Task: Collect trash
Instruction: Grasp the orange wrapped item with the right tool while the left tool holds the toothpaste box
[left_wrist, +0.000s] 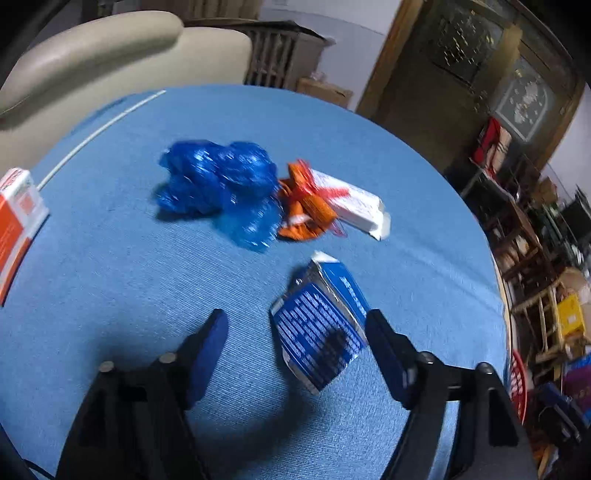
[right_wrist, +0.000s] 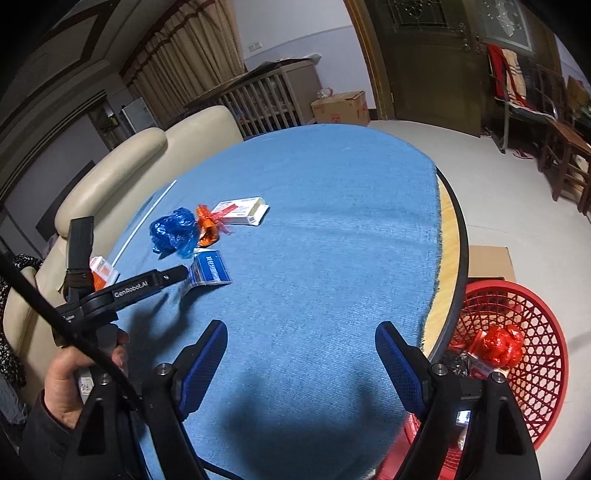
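The blue carton (left_wrist: 320, 325) is a small flattened box with white print on its dark blue face and a white torn flap at the far end; it lies on the blue cloth of the round worktop (left_wrist: 122, 266). It sits between the fingers of the left claw (left_wrist: 297, 325), close to the right finger, but the pads do not press on it and the jaws stand wide. Farther on the cloth lie a crumpled blue plastic bag (left_wrist: 218, 181), an orange wrapper (left_wrist: 306, 203) touching it, and a white box (left_wrist: 351, 203) just beside the wrapper. An orange and white box (left_wrist: 16, 218) rests near the left edge. The right claw (right_wrist: 301, 354) is also wide and empty above the cloth. A red basket (right_wrist: 532, 354) stands on the floor beside the worktop, with red crumpled trash inside.
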